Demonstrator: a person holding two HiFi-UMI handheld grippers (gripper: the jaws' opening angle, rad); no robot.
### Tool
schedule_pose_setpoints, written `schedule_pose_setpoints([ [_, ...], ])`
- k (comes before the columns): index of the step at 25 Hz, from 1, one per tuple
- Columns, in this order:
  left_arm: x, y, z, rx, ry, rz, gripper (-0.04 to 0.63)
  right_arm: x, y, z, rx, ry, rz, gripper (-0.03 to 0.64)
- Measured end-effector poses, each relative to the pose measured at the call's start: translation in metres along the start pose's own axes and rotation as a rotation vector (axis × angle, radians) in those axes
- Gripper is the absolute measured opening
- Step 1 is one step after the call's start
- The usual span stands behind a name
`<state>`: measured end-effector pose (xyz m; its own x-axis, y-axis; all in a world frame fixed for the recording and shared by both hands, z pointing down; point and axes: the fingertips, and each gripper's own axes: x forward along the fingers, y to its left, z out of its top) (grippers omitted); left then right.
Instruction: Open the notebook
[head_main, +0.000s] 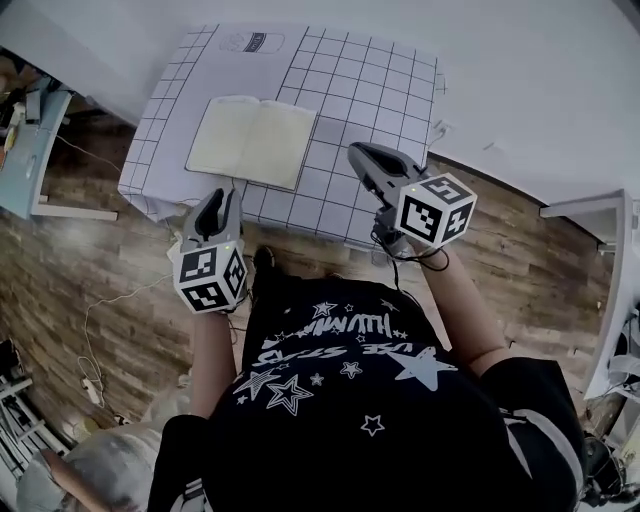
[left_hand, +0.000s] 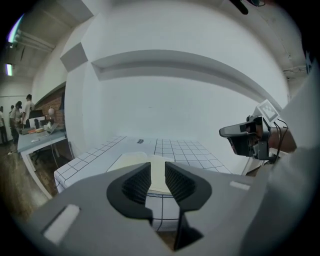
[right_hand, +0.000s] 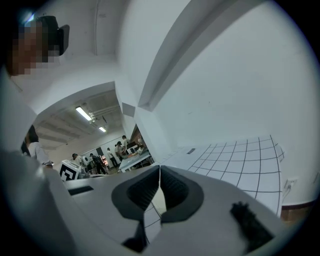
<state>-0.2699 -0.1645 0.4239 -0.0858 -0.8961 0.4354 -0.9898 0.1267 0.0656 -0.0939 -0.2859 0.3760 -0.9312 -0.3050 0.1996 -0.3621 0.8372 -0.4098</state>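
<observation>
The notebook (head_main: 252, 140) lies open and flat, cream pages up, on the table with the white grid cloth (head_main: 370, 80). My left gripper (head_main: 222, 195) hovers at the table's front edge, just short of the notebook's near edge. Its jaws stand a little apart with nothing between them (left_hand: 157, 175), and the notebook (left_hand: 132, 161) shows beyond them. My right gripper (head_main: 358, 152) hangs above the cloth to the right of the notebook, not touching it. Its pads (right_hand: 159, 182) meet with nothing held. The grid cloth (right_hand: 235, 160) fills the right of that view.
A pale blue desk (head_main: 30, 150) stands at the left over the wood floor, with cables (head_main: 95, 330) trailing below it. White furniture (head_main: 610, 290) stands at the right. A white wall runs behind the table. Several people (left_hand: 20, 115) stand far off.
</observation>
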Motion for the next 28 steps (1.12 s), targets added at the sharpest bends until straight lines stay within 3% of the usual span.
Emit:
schedule_pose_setpoints([
  [7, -0.046, -0.021, -0.007, 0.009, -0.067, 0.182, 0.015, -0.027, 0.004, -0.017, -0.004, 0.045, 0.097, 0.018],
  [16, -0.1, -0.031, -0.017, -0.049, -0.117, 0.245, 0.011, -0.016, 0.048, -0.034, -0.083, 0.113, 0.228, 0.017],
  [28, -0.205, -0.028, -0.062, -0.168, -0.175, 0.313, 0.011, -0.02, 0.154, -0.065, -0.161, 0.17, 0.343, 0.017],
])
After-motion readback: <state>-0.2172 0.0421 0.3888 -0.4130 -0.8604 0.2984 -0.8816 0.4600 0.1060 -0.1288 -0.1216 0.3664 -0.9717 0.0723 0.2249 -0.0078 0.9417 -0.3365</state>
